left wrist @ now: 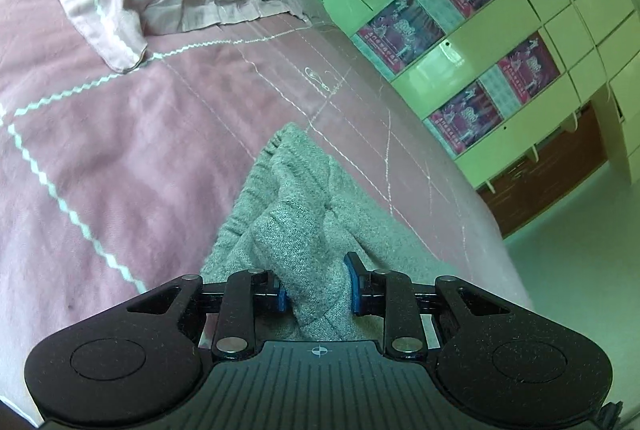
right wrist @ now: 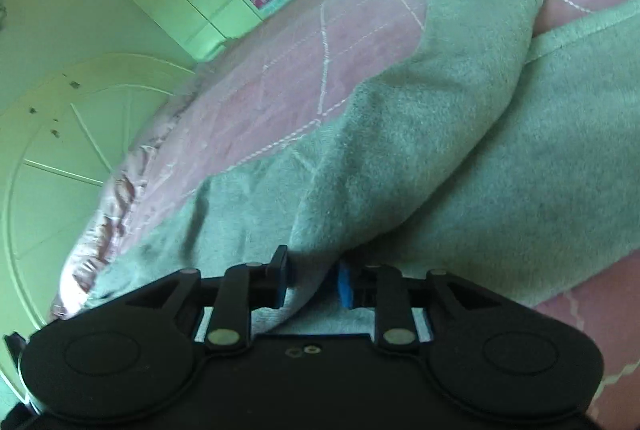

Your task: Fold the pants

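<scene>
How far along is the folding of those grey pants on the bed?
Early to midway. Both grips look made: the left gripper pinches a bunched ribbed part of the grey pants, and the right gripper pinches a raised fold. The rest lies spread on the pink bedspread. No neat, flat fold shows yet.

The left gripper [left wrist: 316,284] points forward and somewhat downward, its two black fingers drawn close, blue pads [left wrist: 354,284] pressing a bunched fold of the grey pants [left wrist: 296,214] between them. The right gripper [right wrist: 314,280] is angled down a little more steeply, its blue-padded fingers [right wrist: 344,286] likewise pinched on a raised fold of the same cloth. No hand or sleeve shows in either view.
</scene>
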